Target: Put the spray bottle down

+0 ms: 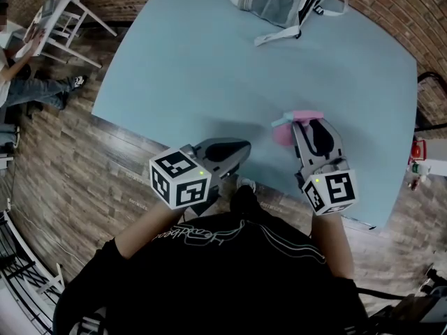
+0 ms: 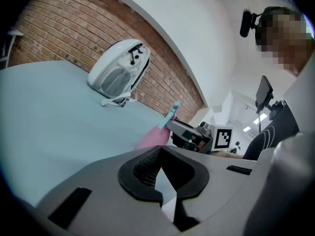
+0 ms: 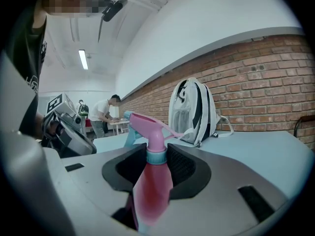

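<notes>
A pink spray bottle (image 3: pixel 151 183) with a teal collar and a pink trigger head stands upright between the jaws of my right gripper (image 3: pixel 156 149), which is shut on its neck. In the head view the spray bottle (image 1: pixel 282 134) shows beside the right gripper (image 1: pixel 309 122), above the light blue table (image 1: pixel 188 68) near its front edge. Whether its base touches the table is hidden. My left gripper (image 1: pixel 244 149) hovers to the left, shut and empty, its jaws (image 2: pixel 158 154) meeting. The left gripper view shows the bottle (image 2: pixel 153 138) off to the right.
A white and grey backpack (image 1: pixel 279 2) lies at the table's far side, also the backpack (image 2: pixel 118 73) and the backpack (image 3: pixel 192 112). A white chair (image 1: pixel 66 19) and a person's legs (image 1: pixel 31 89) are on the wooden floor at left. The table's front edge (image 1: pixel 140 135) is near me.
</notes>
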Demonstrator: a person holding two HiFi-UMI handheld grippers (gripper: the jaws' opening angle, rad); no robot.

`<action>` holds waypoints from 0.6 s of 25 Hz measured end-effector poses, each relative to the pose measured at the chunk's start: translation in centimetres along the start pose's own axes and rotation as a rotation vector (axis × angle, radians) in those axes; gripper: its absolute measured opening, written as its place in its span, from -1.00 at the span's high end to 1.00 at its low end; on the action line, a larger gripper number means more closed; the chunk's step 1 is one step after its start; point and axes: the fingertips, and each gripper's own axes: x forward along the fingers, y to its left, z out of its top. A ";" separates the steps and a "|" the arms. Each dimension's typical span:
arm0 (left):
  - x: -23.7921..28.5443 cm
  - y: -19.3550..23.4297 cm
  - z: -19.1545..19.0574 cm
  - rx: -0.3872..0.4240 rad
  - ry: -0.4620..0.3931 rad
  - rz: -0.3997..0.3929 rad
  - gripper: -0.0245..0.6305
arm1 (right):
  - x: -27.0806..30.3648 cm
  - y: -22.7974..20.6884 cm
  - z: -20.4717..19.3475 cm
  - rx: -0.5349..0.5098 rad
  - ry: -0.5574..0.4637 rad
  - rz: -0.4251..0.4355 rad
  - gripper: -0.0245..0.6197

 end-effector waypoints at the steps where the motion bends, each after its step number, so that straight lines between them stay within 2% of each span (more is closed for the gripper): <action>1: 0.0 0.0 0.0 0.000 -0.001 0.000 0.90 | -0.1 0.1 0.0 -0.005 0.002 0.001 0.52; 15: -0.4 -0.9 -0.8 -0.005 0.002 -0.016 0.90 | -1.3 0.9 -0.8 -0.073 0.014 -0.031 0.52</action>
